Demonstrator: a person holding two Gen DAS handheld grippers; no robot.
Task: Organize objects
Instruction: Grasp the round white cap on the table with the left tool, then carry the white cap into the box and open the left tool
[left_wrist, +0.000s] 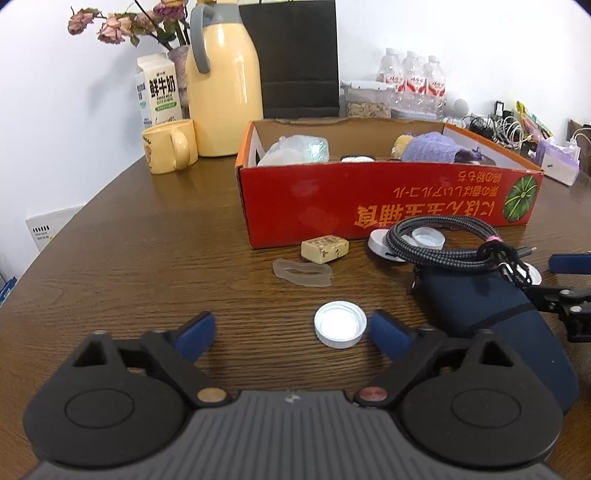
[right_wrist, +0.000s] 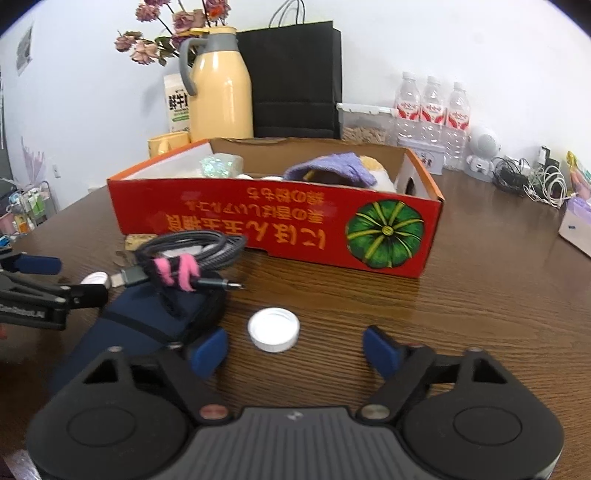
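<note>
A red cardboard box holds a purple cloth, a plush toy and wrapped items. In front of it lie a white bottle cap, a tan wrapped block, a clear silicone piece, a coiled braided cable and a navy pouch. My left gripper is open and empty, with the cap just inside its right finger. My right gripper is open and empty, with another white cap between its fingers.
At the back stand a yellow thermos, a yellow mug, a milk carton, a black paper bag, water bottles and tangled chargers. A tissue box sits at the far right.
</note>
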